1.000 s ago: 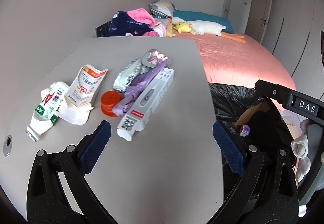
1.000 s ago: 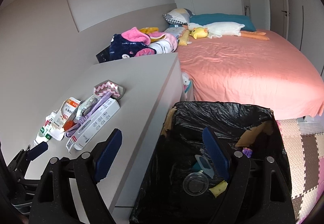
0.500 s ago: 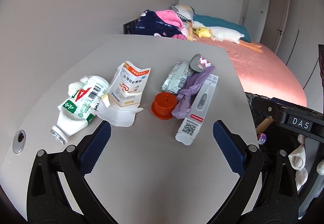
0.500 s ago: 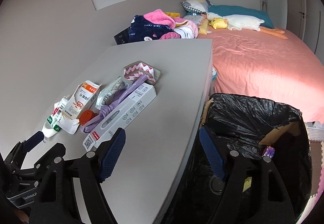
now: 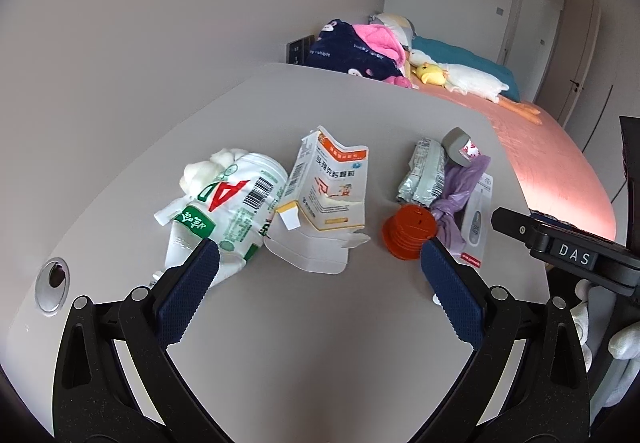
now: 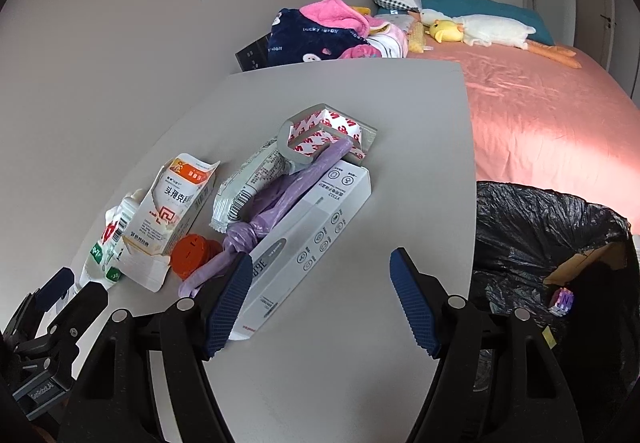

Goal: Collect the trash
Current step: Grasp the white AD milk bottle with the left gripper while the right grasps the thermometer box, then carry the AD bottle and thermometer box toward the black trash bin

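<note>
Grey desk (image 6: 360,323) strewn with trash, pink bed (image 6: 540,115) behind, black-lined bin (image 6: 540,227) beside

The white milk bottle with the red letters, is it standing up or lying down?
Lying down. The milk bottle lies squashed on its side on the table.

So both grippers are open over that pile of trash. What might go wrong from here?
The purple bag lies across the white box, so lifting either may drag the other along.

The box sits nearest the table's edge beside the bin; a nudge might tip it off.

The crushed bottle touches the torn carton, so the left gripper may catch both.
</note>
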Demonstrator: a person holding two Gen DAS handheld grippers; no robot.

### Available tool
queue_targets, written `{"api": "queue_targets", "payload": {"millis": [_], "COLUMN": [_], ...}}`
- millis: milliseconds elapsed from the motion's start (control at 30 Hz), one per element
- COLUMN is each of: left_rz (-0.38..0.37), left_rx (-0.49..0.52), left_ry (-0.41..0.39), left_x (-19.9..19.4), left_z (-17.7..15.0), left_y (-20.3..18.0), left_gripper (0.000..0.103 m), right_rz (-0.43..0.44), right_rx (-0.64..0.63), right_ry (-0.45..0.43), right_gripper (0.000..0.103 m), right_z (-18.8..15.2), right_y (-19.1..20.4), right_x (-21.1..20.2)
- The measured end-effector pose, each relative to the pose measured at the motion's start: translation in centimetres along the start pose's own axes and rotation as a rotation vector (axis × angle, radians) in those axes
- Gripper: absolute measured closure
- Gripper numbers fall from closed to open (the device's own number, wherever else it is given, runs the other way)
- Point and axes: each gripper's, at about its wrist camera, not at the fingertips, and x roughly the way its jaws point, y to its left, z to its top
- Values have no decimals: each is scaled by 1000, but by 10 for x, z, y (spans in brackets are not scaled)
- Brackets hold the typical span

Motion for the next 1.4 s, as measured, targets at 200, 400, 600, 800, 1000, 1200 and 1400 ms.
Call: {"api": "queue_targets", "payload": {"millis": [200, 400, 600, 800, 1000, 1200, 1400], "left_rz": [15, 34, 36, 56, 63, 81, 84], "left_rx": [-38, -62, -116, -128, -103, -42, -43], "left_ry": [16, 34, 84, 156, 195, 184, 142], "left_x": [7, 12, 23, 43, 57, 59, 48], "left_z": [5, 8, 9, 3, 2, 0, 0], "left_y": [19, 34, 55, 63, 62, 54, 50], "left_gripper": [8, 13, 18, 21, 30, 39, 40], "right_rz": [-25, -62, -97, -78, -68, -60, -21], "right_rx": [-3, 14, -62, -81, -85, -92, -76], "right_ry": [19, 33, 43, 31, 23, 22, 25], "right_gripper": [34, 43, 67, 71, 71, 72, 75], "right_z": [7, 8, 0, -4, -5, -7, -8], "right_y": [14, 19, 15, 6, 5, 5, -1], "right_x": [18, 32, 37, 33, 33, 31, 25]}}
